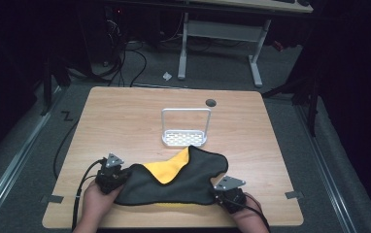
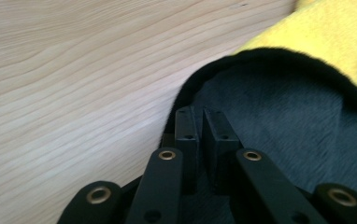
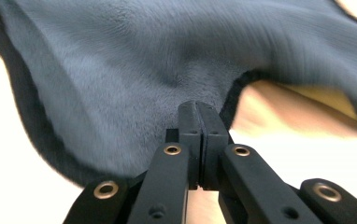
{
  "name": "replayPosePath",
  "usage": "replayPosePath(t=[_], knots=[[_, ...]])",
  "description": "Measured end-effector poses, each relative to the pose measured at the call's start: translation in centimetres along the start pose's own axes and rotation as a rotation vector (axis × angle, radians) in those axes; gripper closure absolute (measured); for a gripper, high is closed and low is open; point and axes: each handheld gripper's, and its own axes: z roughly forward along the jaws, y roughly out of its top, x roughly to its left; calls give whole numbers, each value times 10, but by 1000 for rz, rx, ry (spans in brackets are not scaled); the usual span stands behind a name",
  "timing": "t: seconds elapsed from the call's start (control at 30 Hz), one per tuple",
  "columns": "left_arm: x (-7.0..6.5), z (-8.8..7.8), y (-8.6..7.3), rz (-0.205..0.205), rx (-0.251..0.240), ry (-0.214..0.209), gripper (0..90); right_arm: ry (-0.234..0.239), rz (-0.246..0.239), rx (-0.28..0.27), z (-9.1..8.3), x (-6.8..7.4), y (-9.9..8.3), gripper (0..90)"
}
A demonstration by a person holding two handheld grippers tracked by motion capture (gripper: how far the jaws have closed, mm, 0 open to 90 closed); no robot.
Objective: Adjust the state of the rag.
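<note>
A dark grey cloth [image 1: 183,184] with a yellow underside [image 1: 171,167] lies partly folded near the table's front edge. My left gripper [image 1: 123,177] is at the cloth's left corner, shut on its black hem. In the left gripper view the pads [image 2: 186,123] pinch the cloth's edge [image 2: 279,121], with yellow fabric [image 2: 335,37] behind. My right gripper [image 1: 216,193] holds the cloth's right front corner. The right gripper view has the jaws pressed together on the grey cloth [image 3: 134,65] at its hem.
A white wire rack [image 1: 185,127] stands upright at the table's middle, just behind the cloth. A dark round hole [image 1: 210,102] sits farther back. Bare wooden table [image 1: 120,121] spreads to the left and back. A white desk frame [image 1: 222,39] stands on the floor beyond.
</note>
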Motion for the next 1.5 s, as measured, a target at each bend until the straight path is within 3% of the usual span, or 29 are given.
replayPosePath(t=[0.2,0.33,0.53,0.63,0.8,0.87,1.0,1.13,1.23,1.33,1.47,1.5], knots=[[-1,-11,-9,-18,20,20,855,-81,80,29,-10,-27,-11,900],[-6,-13,-7,7,46,33,857,-118,68,57,-12,-27,-10,900],[-18,-6,4,47,-17,-17,814,-120,52,-42,-20,-22,2,878],[-22,3,5,66,26,-23,813,-121,59,-75,-14,-29,9,874],[-31,-2,-3,52,30,-68,835,-80,86,-34,11,-41,16,875],[-41,-3,-6,73,34,-94,840,-88,76,-3,15,-41,11,873],[-55,-1,-2,131,64,-104,840,-124,96,7,-1,-42,-6,871],[-52,3,3,109,72,-155,841,-147,177,34,-23,-52,-29,866],[-52,6,7,122,91,-165,843,-187,203,44,-34,-55,-37,850],[-54,7,11,135,98,-170,839,-217,198,-13,-41,-55,-36,833],[-57,8,11,149,23,-140,772,-227,181,-104,-38,-58,-22,803],[-58,10,10,152,35,-129,771,-233,175,-122,-34,-60,-18,798]])
